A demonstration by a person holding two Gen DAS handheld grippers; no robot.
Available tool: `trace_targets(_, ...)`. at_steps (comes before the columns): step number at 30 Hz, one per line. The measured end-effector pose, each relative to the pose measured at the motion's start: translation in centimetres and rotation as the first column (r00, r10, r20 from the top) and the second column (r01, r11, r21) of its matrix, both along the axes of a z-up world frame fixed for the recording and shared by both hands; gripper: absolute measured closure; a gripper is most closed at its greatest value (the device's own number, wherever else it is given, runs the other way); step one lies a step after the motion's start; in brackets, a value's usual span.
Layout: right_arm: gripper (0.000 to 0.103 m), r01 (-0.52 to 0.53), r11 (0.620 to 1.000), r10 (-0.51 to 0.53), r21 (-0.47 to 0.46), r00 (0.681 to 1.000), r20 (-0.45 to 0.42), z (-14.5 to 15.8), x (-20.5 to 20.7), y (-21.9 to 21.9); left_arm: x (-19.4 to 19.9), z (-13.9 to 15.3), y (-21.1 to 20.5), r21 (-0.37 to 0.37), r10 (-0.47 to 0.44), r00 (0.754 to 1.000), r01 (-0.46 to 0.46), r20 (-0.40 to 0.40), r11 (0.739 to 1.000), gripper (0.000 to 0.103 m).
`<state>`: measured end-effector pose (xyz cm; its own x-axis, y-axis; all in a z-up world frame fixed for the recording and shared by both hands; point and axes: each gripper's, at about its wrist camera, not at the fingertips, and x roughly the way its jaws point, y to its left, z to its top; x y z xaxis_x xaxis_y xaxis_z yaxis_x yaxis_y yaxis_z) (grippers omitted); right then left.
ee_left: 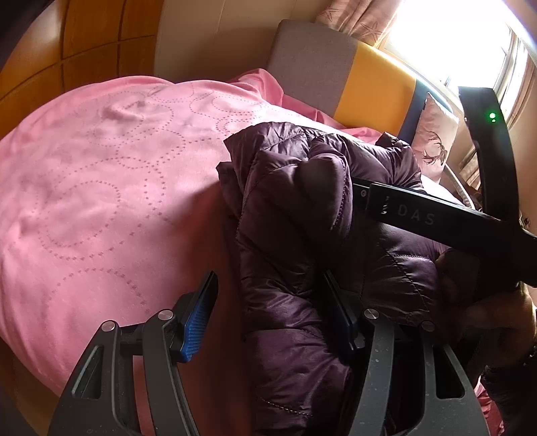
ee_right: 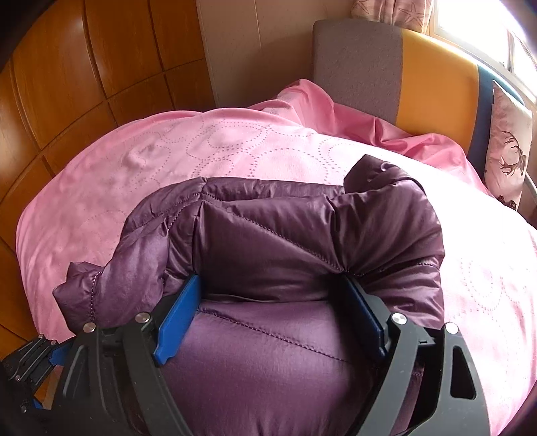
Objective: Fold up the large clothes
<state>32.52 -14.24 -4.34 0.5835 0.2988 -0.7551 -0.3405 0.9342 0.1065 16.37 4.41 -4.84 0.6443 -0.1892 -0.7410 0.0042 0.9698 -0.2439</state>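
On the pink bedspread (ee_right: 235, 147), toward the foot of the bed, the purple puffer jacket (ee_right: 285, 234) lies gathered into a thick, lumpy bundle, with one loose end trailing out at about 8 o'clock in the right wrist view. Folding looks well along but untidy; I judge squaring and flattening remain. The right gripper (ee_right: 272, 318) has its fingers apart, straddling a puffy fold without visibly clamping it. The left gripper (ee_left: 268, 322) also stands with fingers apart, astride the bundle's near edge.

Pink bedspread (ee_right: 134, 174), wood-panelled wall (ee_right: 67, 77), grey, yellow and blue headboard (ee_right: 433, 77), bright window (ee_left: 453, 37), patterned curtain (ee_left: 355, 20)
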Motion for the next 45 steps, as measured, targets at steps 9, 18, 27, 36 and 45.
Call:
trace_targets(9,0.017,0.006,1.000,-0.006,-0.014,1.000,-0.020,-1.2,0.4,0.3,0.0,-0.7,0.0,-0.006,-0.003,1.000,0.003,0.006,1.000,0.042)
trace_targets(18,0.002,-0.038,0.968,0.057,0.249,0.996,-0.068,4.0,-1.9,-5.0,0.7,-2.3,2.9,-0.210,-0.028,0.999,0.018,-0.046,0.978,0.037)
trace_targets(27,0.002,0.098,0.860,0.073,0.500,0.948,-0.311,-2.7,-3.8,-15.1,1.3,-3.3,4.5,-0.336,-0.087,0.996,0.073,-0.026,0.939,0.037)
trace_targets(36,0.033,0.040,0.771,0.197,0.636,0.934,-0.298,-4.4,-4.5,-13.1,1.3,-3.8,5.2,-0.509,-0.127,0.992,0.101,-0.017,0.855,0.058)
trace_targets(45,0.046,-0.006,0.776,0.080,0.631,0.993,-0.090,2.0,-10.5,-20.4,2.5,-0.3,-1.9,-0.565,-0.288,0.956,0.267,0.055,0.781,0.062)
